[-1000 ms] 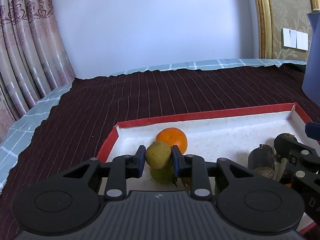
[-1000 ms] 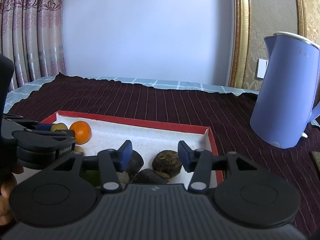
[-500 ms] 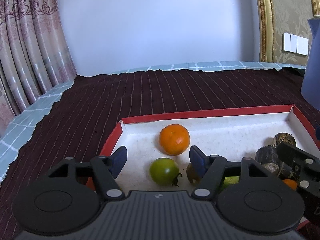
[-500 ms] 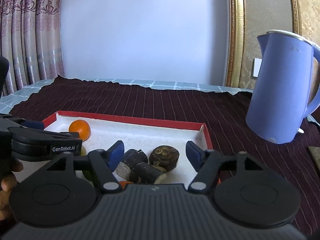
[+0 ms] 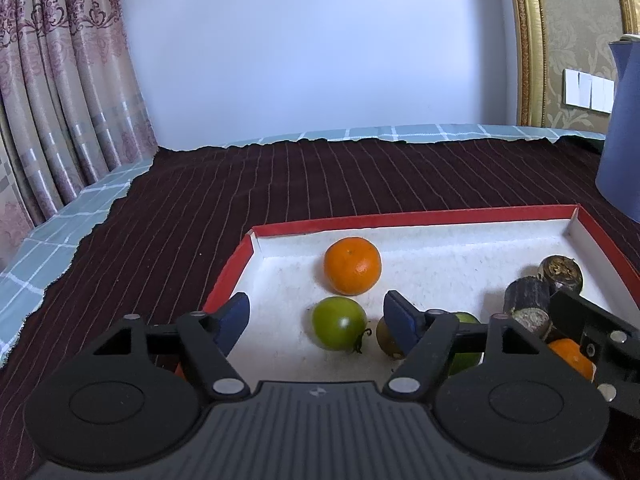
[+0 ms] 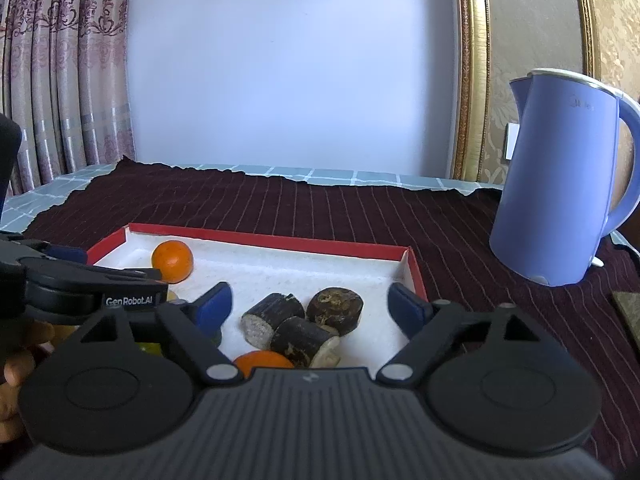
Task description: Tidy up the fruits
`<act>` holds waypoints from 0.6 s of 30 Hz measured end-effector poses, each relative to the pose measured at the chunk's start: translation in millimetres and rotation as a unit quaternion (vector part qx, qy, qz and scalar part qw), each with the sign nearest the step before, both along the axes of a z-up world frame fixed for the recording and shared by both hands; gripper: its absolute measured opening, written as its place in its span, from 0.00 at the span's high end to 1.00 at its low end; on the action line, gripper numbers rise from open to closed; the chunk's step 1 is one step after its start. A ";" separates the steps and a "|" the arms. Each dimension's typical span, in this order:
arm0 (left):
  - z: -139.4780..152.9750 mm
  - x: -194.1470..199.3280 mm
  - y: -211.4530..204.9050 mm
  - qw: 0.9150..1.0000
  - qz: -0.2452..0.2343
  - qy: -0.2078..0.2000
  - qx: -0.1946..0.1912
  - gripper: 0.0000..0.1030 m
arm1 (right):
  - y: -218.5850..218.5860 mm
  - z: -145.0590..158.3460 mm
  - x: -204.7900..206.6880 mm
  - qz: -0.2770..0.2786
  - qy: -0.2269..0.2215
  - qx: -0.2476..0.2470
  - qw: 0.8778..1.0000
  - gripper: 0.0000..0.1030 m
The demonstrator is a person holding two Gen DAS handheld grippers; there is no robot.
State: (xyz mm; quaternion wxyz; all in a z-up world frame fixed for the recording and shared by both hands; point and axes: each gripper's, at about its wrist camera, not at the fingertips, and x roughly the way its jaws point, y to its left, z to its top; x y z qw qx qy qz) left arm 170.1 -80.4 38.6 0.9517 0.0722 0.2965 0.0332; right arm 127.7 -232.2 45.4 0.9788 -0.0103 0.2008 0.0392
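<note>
Dropped from the left gripper [image 5: 316,318], the brownish fruit [image 5: 386,338] now lies in the red-rimmed tray [image 5: 440,216] beside a green tomato [image 5: 339,328]; both grippers' fingers are opening, grasping nothing. Only the right gripper [image 6: 308,306] view shows the whole blue kettle [image 6: 560,208] and the dark cut pieces [image 6: 298,322].

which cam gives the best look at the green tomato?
Left wrist. The green tomato lies in full view on the tray floor, stem included, just in front of the orange, between the opening fingers of the left gripper. In the right wrist view the grippers cover that spot; no tomato can be made out.
</note>
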 end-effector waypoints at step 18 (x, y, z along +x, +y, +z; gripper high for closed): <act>-3.4 -24.2 5.6 1.000 0.005 0.005 -0.005 0.24 | 0.4 -1.7 -32.4 0.002 -0.013 -0.008 1.000 0.00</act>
